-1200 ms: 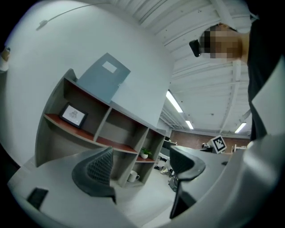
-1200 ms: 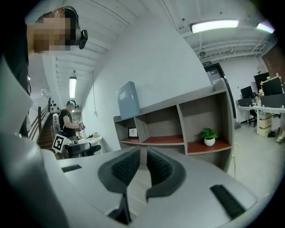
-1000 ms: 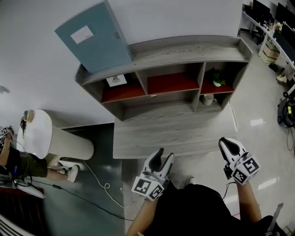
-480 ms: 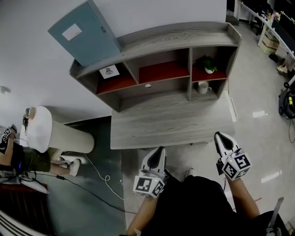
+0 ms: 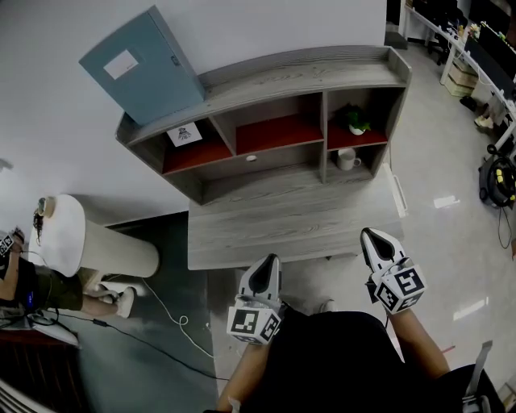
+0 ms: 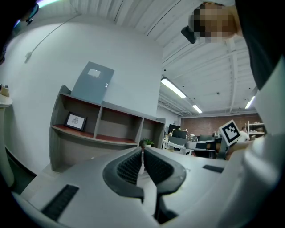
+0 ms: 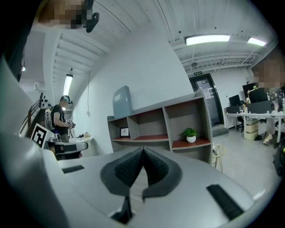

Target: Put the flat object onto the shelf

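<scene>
Since a sec ago my left gripper (image 5: 264,274) went from jaws apart to clamped tight, nothing in it; right gripper (image 5: 376,242) stays clenched, empty too. Blue folder (image 5: 141,64) hasn't moved: stands on the shelf (image 5: 322,73) top, left end, leaning back on the wall (image 5: 266,24), long axis upward, labelled face twd me.

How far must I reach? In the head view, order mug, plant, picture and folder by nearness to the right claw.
1. Mug, shelf's lower right, closest to the right claw.
2. Plant, just above the mug.
3. Picture, upper left.
4. Folder, atop the left end.
</scene>
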